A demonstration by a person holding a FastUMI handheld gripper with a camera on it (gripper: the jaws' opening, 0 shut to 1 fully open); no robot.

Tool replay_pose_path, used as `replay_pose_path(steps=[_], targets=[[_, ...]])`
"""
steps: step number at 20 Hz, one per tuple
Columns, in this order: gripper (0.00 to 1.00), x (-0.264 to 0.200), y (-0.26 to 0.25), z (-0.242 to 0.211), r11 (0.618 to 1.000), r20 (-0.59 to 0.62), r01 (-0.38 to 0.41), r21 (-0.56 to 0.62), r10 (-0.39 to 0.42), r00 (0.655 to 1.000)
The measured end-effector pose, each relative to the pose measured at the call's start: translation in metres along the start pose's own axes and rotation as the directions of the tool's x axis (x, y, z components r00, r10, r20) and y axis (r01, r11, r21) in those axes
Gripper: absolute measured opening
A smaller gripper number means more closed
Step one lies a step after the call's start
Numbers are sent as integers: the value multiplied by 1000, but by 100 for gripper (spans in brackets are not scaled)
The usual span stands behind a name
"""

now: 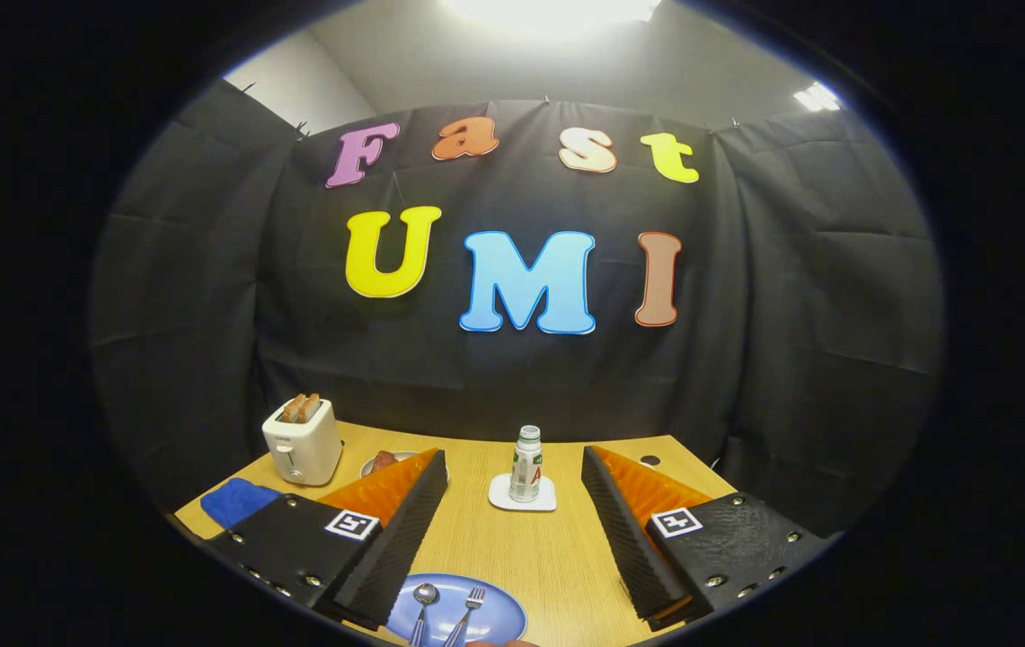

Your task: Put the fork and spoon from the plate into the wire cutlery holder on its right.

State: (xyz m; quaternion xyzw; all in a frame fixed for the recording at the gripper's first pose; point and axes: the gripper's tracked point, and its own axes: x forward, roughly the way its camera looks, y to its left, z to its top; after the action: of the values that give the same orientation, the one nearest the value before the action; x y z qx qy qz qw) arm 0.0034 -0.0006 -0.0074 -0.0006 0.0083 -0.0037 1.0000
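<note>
Gripper (512, 539) stands high above the near part of the wooden table (548, 548), its two fingers spread wide with nothing between them but bare tabletop. Neither finger touches any object.

Blue plate (494, 620) lies at the near edge of the table, just below and between the fingers, nearer the left one. On it rest the spoon (423, 600) at left and the fork (469, 606) at right, side by side, bowl and tines pointing toward the far side, handles running toward the near edge. Both pieces remain on the plate; neither has been lifted.

Farther off, a small bottle (526, 464) stands upright on a white coaster (523, 496) at the middle of the table. At far left stands a white toaster (302, 440) with bread in its slots; a blue cloth (236, 501) lies near it, and a small dish (382, 463) sits partly hidden behind the left finger.

Assessment: the task stands at its first step, the approach to the cutlery, with nothing yet transferred. The wire holder could not be located from this vantage; it is presumably to the right of the plate, possibly behind the right finger. The next move calls for lowering the tool toward the plate, straddling one handle with the fingers and closing on it. Both handles are thin and lie flat, so a low, well-aligned pinch will be needed.
</note>
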Motion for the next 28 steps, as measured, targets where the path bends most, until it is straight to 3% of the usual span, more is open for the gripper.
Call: replay_pose_path(steps=[8, 13, 18, 24, 28], targets=[[95, 1, 12, -37, 999, -122, -45, -6, 44, 992], [95, 2, 26, -86, 994, -290, -107, -26, 95, 952], [95, -12, 41, -163, 984, -554, -180, -3, 148, 819], [95, -17, 43, -213, 985, -705, -171, 28, 140, 696], [95, -27, 47, -252, 980, -802, -195, 40, 148, 579]])
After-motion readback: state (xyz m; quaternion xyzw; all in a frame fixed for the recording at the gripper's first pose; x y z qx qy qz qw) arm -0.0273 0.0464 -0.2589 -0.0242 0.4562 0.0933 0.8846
